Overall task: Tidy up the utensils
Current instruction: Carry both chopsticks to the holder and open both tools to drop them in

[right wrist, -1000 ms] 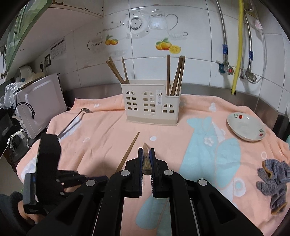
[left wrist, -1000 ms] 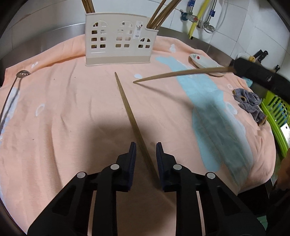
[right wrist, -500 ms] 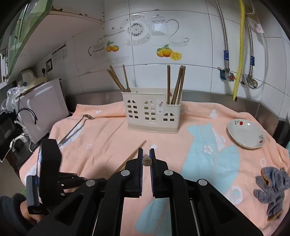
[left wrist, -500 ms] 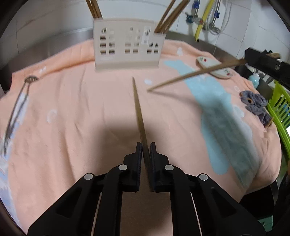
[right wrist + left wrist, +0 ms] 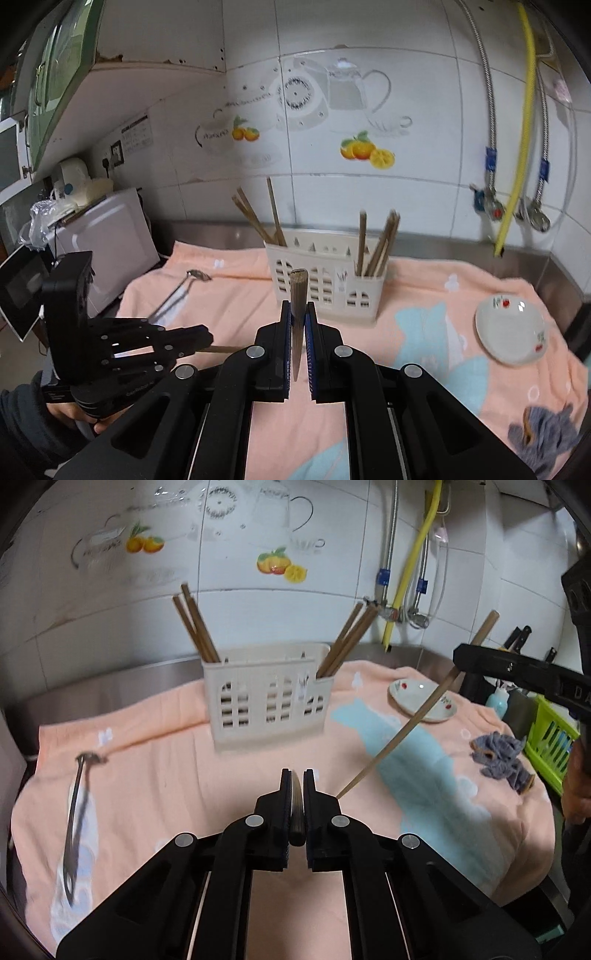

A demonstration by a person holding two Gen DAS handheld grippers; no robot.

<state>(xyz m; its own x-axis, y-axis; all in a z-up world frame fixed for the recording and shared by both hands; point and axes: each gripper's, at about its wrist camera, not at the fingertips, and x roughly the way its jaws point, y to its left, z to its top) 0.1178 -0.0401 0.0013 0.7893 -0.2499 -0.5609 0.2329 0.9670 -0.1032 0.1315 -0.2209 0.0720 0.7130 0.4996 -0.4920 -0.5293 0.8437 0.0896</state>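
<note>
A cream utensil holder (image 5: pixel 267 698) (image 5: pixel 327 284) stands at the back of the peach towel, with several wooden chopsticks in its left and right compartments. My left gripper (image 5: pixel 296 775) is shut on a chopstick (image 5: pixel 297 812), held above the towel and pointing at the holder. My right gripper (image 5: pixel 296 308) is shut on another chopstick (image 5: pixel 297 295), tilted upright; in the left wrist view this chopstick (image 5: pixel 399 734) slants down from the right gripper (image 5: pixel 517 672). The left gripper also shows in the right wrist view (image 5: pixel 199 339).
A metal ladle (image 5: pixel 75 805) (image 5: pixel 177 295) lies on the towel's left. A white dish (image 5: pixel 423 699) (image 5: pixel 509 328) and a grey rag (image 5: pixel 502 757) (image 5: pixel 543 435) lie at the right. A green basket (image 5: pixel 550 738) stands beyond the right edge. A white appliance (image 5: pixel 103 236) sits left.
My left gripper closed on the chopstick lying on the towel and lifted it, tipping up toward the holder. My right gripper raised and tilted its chopstick more upright.
</note>
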